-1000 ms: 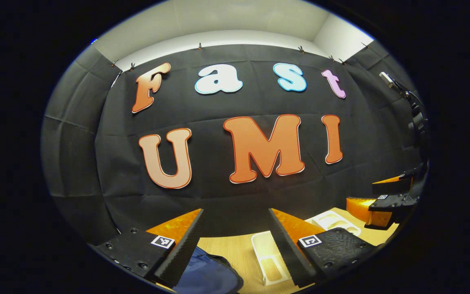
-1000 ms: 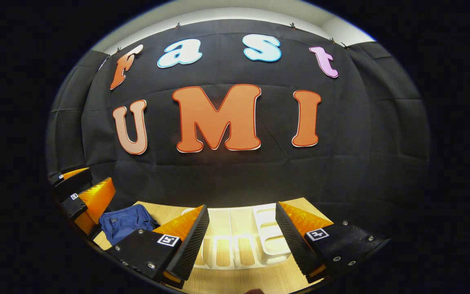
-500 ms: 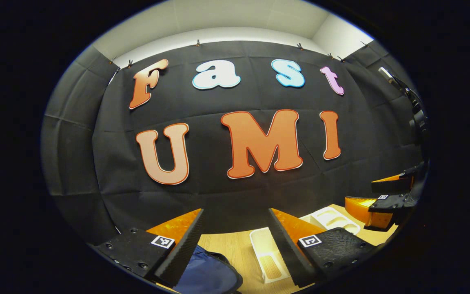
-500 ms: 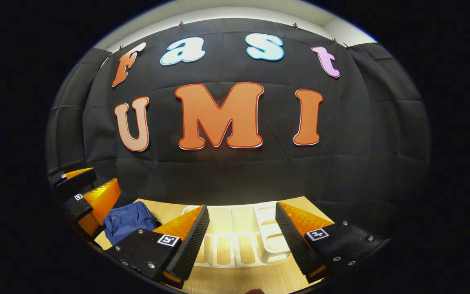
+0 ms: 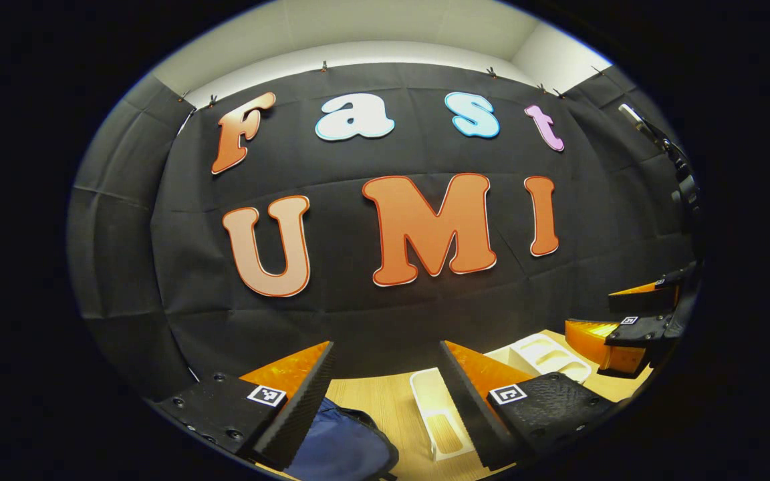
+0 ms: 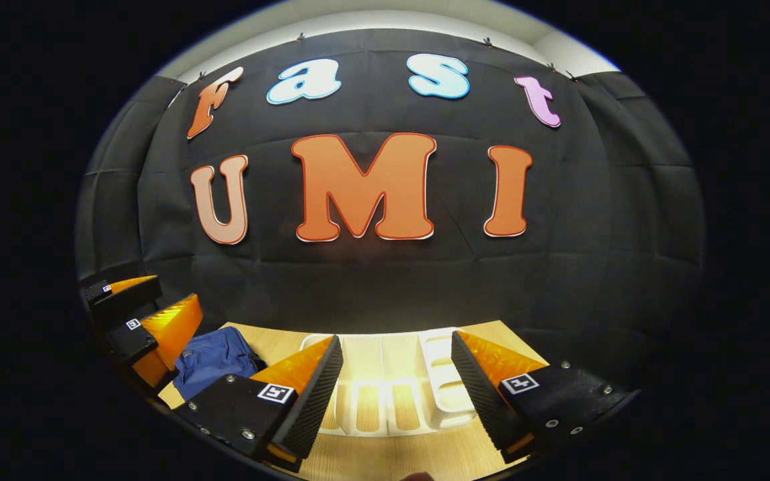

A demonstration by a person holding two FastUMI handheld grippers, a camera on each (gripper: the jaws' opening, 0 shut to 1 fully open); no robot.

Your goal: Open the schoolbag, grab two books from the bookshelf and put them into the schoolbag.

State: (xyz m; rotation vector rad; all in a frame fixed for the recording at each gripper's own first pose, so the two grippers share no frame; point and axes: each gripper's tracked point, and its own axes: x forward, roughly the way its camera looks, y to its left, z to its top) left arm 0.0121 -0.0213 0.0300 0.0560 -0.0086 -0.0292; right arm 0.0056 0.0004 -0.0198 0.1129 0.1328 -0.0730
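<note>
Black cloth wall ahead of us, pale wooden counter [image 5: 385, 407] below. In the left gripper view, our left tongs [image 5: 385, 401] stand wide apart with nothing between them. Just under them lies the blue schoolbag [image 5: 341, 447], looking closed as far as we can tell. Beside the schoolbag is the white bookshelf [image 5: 435, 407], a slotted rack, and over beyond the rack hang the right tongs [image 5: 625, 327].

Compared with a second ago, the wall has slid up in this view and more counter shows: we are tipping down toward the schoolbag.

Now the right gripper view: the right tongs [image 6: 395, 394] gape wide and empty, hovering over the bookshelf [image 6: 395, 401]. The schoolbag [image 6: 214, 361] sits to one side of the rack, the left tongs [image 6: 141, 327] above it.

We see no books clearly in those slots. Opening the bag looks like the job in hand, not yet begun.
</note>
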